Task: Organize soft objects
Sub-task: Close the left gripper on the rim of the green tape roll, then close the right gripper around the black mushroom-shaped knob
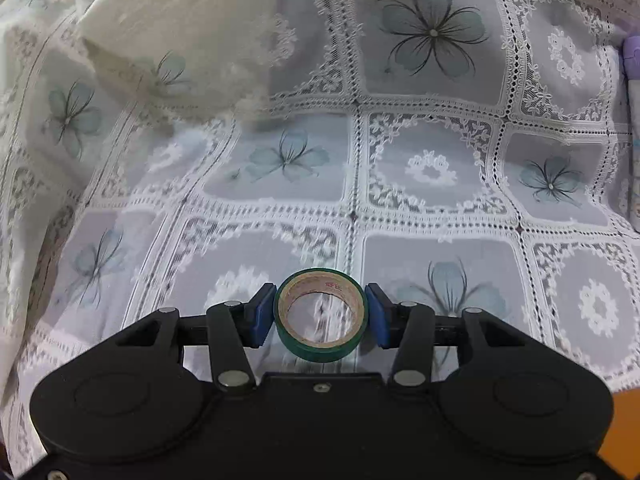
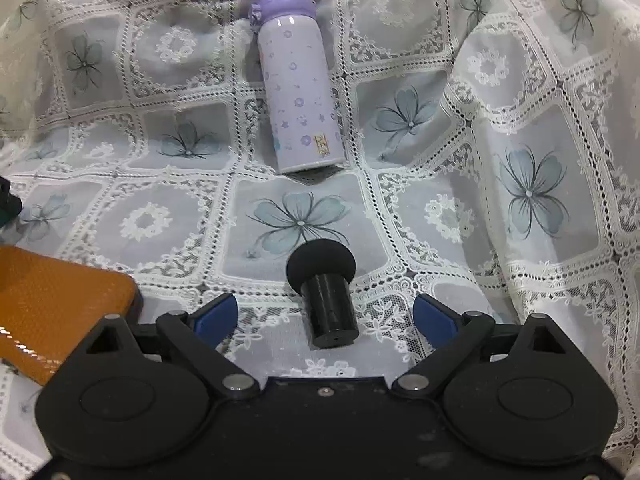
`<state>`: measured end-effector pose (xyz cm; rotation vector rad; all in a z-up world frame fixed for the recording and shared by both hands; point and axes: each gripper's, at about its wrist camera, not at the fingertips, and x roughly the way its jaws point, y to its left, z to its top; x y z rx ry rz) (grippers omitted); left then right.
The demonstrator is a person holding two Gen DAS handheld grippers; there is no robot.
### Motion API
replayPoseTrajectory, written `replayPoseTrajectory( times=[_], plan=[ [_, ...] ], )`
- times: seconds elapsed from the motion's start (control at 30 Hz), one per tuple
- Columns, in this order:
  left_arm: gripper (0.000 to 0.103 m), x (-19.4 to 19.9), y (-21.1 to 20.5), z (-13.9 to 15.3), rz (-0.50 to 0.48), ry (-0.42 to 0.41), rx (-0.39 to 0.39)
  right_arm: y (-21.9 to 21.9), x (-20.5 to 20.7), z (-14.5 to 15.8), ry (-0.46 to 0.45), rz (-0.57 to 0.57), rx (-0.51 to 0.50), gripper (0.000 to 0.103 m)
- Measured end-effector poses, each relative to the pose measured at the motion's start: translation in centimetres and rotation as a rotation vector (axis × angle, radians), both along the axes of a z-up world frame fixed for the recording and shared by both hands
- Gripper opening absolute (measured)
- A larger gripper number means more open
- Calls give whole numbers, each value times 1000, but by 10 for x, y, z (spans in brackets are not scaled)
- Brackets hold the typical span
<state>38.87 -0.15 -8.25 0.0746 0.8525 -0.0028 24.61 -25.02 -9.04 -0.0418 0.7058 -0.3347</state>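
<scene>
L gripper [image 1: 320, 315] jaws clamp green tape roll [image 1: 321, 314]; red core print unreadable. R gripper [image 2: 325, 316] jaws spread wide.

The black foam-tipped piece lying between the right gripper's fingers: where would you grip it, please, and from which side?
Grip the hard black cylinder, not the foam ball. It lies on the cloth with its flat end toward the right gripper, whose open jaws already flank it. Coming straight forward and closing across its round sides looks best; the foam would likely squash.
</scene>
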Motion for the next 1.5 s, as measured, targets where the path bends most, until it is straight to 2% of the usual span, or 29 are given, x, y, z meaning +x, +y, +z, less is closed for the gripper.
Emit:
replayPoseTrajectory(
  times=[0.17,0.23,0.27,0.37,0.43,0.47,0.53,0.67,0.73,0.83,0.97,1.13,1.27,1.5],
  plan=[
    [47,-21,12,3,22,39,-23,6,-2,12,14,47,33,92],
    [47,-29,15,3,21,47,-29,4,-1,15,40,47,94,90],
    [47,-33,17,3,20,51,-32,2,0,16,58,41,142,90],
    [47,-41,18,2,14,54,-42,-6,-1,19,93,54,335,77],
    [47,-44,18,2,11,56,-56,-10,-7,26,58,101,465,76],
    [47,-45,18,1,11,57,-63,-12,-10,29,36,107,493,76],
    [47,-47,18,2,10,58,-70,-13,-13,35,18,77,439,76],
    [47,-50,20,0,9,53,-77,-14,-15,38,27,45,221,77],
    [47,-51,20,-1,11,53,-78,-16,-13,36,38,53,146,77],
    [47,-51,20,-1,16,50,-82,-16,-9,31,64,89,26,77],
    [47,-52,21,0,18,51,-92,-8,-11,30,61,202,-80,78],
    [47,-53,21,0,19,49,-98,-5,-21,35,71,316,-88,79],
    [47,-53,21,0,19,49,-100,-2,-10,24,102,335,-184,78],
    [47,-52,21,0,17,54,-106,0,16,19,116,381,-169,78]
  ],
)
